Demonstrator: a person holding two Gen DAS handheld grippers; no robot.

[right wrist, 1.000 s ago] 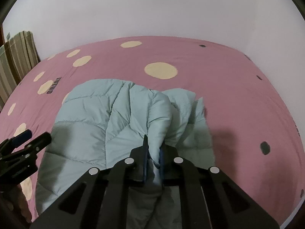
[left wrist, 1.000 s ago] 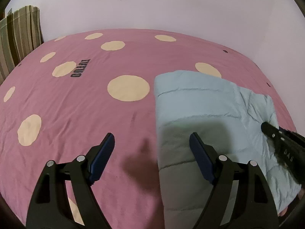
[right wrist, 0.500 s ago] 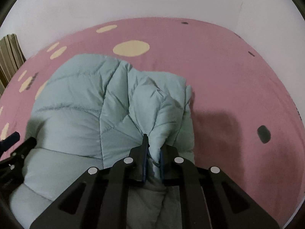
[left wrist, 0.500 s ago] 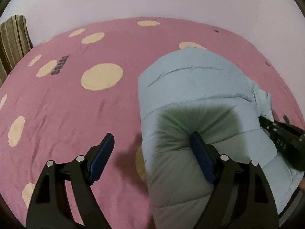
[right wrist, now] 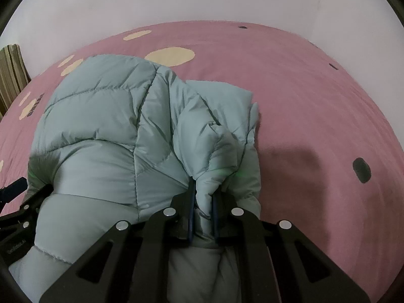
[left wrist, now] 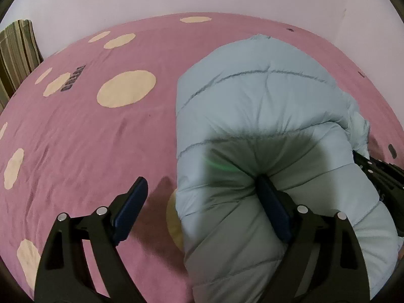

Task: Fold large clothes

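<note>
The right gripper [right wrist: 202, 217] has its jaws clamped on a fold of the pale blue puffer jacket [right wrist: 106, 151], while the left gripper [left wrist: 202, 209] has its jaws wide apart, one finger pressing into the padding. The jacket lies bunched on the pink dotted bedsheet [left wrist: 88, 139]. It seems light, soft and slippery, so probably a thick quilted seam or hem gives the best hold.

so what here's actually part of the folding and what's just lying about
Part of the job:
- light blue puffer jacket
- right gripper, shut on a fold of it
- left gripper, open

Just there:
- pink spotted bedsheet
- striped cushion
</note>
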